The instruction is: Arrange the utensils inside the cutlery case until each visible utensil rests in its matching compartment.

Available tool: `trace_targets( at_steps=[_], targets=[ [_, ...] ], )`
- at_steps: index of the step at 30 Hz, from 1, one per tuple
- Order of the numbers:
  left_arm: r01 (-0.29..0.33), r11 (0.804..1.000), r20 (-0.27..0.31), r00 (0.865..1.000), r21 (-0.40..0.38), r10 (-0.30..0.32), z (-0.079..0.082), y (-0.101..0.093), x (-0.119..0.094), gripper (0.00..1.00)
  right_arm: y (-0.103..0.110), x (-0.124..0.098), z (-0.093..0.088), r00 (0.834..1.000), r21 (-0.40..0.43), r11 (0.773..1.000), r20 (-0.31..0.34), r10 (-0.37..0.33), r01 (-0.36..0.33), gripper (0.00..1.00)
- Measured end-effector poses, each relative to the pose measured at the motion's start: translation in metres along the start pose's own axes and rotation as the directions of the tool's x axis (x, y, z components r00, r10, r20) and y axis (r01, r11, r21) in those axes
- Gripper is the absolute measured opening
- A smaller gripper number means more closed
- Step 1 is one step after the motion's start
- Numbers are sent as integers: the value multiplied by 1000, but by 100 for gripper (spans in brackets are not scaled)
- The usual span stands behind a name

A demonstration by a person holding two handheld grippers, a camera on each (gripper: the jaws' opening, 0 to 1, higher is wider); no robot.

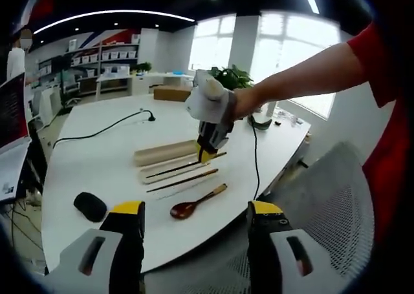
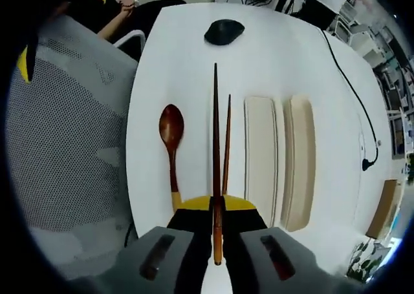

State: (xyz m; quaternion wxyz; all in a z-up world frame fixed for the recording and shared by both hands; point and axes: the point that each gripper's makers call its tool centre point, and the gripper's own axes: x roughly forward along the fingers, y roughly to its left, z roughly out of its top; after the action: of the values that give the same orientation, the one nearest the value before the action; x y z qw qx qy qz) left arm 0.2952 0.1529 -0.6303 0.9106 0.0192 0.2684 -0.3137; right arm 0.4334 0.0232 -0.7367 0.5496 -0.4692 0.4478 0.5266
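clearly the step in hand is carrying one chopstick to the case: the right gripper (image 2: 217,226) has its jaws pinched together on a dark chopstick (image 2: 215,145), which runs straight out ahead of it above the table. the second chopstick (image 2: 226,142) lies on the white table (image 2: 272,55) just beside the held one, and the wooden spoon (image 2: 171,136) rests further toward the table edge. the open cutlery case (image 2: 261,152) sits on the other side of the chopsticks, its lid (image 2: 300,158) lying alongside it. next, by my judgement, the held chopstick needs shifting sideways over the case tray, lined up lengthwise and lowered in before release.

the left gripper (image 1: 194,242) hangs back off the table edge with jaws spread, holding nothing. a black mouse (image 1: 90,206) and a black cable (image 1: 97,132) share the round white table; a mesh chair (image 1: 330,197) stands near, with shelves (image 1: 110,61), bright windows (image 1: 297,48) and a potted plant (image 1: 231,77) behind.
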Motion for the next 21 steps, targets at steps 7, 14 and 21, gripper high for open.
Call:
trace_targets(
  at_steps=[7, 14, 21],
  targets=[
    [4, 1000, -18, 1000, 4, -4, -3, 0, 2, 65, -1, -11, 2, 1000, 14, 1000, -6, 20, -20, 1],
    [3, 1000, -19, 1000, 4, -3, -3, 0, 2, 63, -12, -27, -2, 1000, 31, 999, -12, 15, -15, 1],
    [2, 1000, -17, 1000, 1, -2, -3, 1, 2, 63, -25, -39, -5, 1000, 18, 1000, -25, 7, -6, 1]
  ],
)
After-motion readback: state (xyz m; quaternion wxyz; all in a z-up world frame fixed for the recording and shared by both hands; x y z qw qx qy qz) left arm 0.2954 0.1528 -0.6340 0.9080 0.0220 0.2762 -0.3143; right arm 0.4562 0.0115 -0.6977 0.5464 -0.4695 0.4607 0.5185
